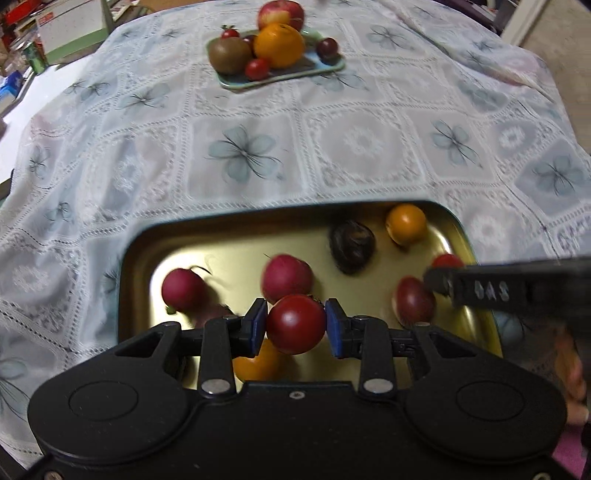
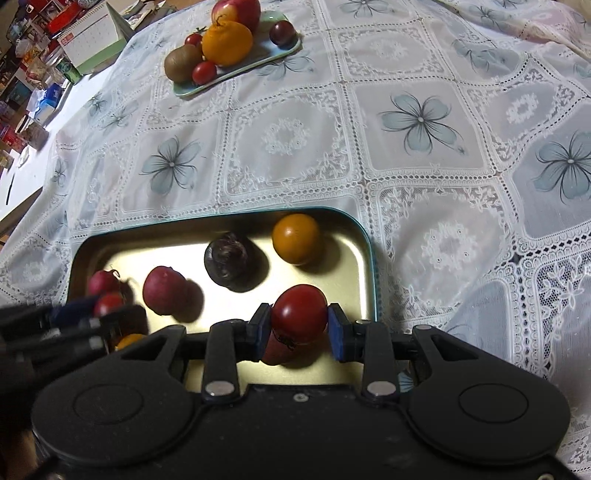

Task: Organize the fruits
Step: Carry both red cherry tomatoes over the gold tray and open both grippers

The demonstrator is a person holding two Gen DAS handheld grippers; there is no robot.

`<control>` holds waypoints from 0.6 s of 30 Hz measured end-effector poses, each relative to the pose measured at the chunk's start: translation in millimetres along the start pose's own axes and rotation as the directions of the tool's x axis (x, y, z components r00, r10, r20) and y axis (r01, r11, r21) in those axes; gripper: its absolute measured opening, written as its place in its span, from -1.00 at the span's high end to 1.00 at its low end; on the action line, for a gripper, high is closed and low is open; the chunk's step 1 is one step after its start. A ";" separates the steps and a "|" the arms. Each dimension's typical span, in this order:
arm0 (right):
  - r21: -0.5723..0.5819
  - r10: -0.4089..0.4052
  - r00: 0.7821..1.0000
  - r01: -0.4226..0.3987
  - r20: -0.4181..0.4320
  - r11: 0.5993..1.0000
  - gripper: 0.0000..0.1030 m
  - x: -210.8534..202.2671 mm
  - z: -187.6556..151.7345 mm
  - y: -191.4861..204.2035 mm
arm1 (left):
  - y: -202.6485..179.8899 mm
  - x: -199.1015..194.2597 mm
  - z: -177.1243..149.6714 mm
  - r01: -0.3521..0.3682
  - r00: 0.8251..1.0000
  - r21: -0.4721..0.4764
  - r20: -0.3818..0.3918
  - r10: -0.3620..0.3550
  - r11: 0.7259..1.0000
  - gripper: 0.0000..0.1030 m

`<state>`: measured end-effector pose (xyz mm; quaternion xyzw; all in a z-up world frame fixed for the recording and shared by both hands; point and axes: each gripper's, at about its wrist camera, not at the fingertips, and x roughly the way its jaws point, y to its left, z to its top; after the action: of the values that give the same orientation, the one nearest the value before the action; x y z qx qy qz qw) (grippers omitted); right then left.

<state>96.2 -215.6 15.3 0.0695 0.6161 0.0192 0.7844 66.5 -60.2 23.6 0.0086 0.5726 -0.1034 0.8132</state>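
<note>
My left gripper (image 1: 296,325) is shut on a red cherry tomato (image 1: 295,323) above the gold metal tray (image 1: 221,243). My right gripper (image 2: 298,325) is shut on another red cherry tomato (image 2: 300,314) over the same tray (image 2: 354,258). In the tray lie two pink-red radishes (image 1: 286,277), a dark chestnut (image 1: 351,245), a small orange fruit (image 1: 406,223) and a dark red fruit (image 1: 413,301). The right gripper shows in the left wrist view (image 1: 480,288), the left gripper in the right wrist view (image 2: 74,325).
A pale green plate (image 1: 325,66) at the far side of the lace tablecloth (image 1: 369,147) holds an apple (image 1: 280,13), an orange (image 1: 279,44), a kiwi (image 1: 229,55), cherry tomatoes and a dark plum. Boxes and clutter stand beyond the table's far left edge (image 2: 37,74).
</note>
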 end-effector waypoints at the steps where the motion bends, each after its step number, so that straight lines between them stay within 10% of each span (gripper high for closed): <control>1: 0.002 -0.002 1.000 0.002 0.004 1.000 0.36 0.2 0.0 -0.7 | -2.6 -0.1 -2.4 -0.001 1.000 0.004 0.005 0.001 1.000 0.17; 18: 0.007 -0.020 0.999 0.020 0.036 1.000 0.25 1.7 -7.0 -2.0 | -10.2 -13.9 -24.8 -0.090 0.989 -0.004 0.119 0.090 0.996 0.10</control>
<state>89.8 -216.8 11.7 0.0663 0.6027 0.0078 0.7951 37.2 -64.7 29.2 0.0290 0.5220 -0.0672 0.8498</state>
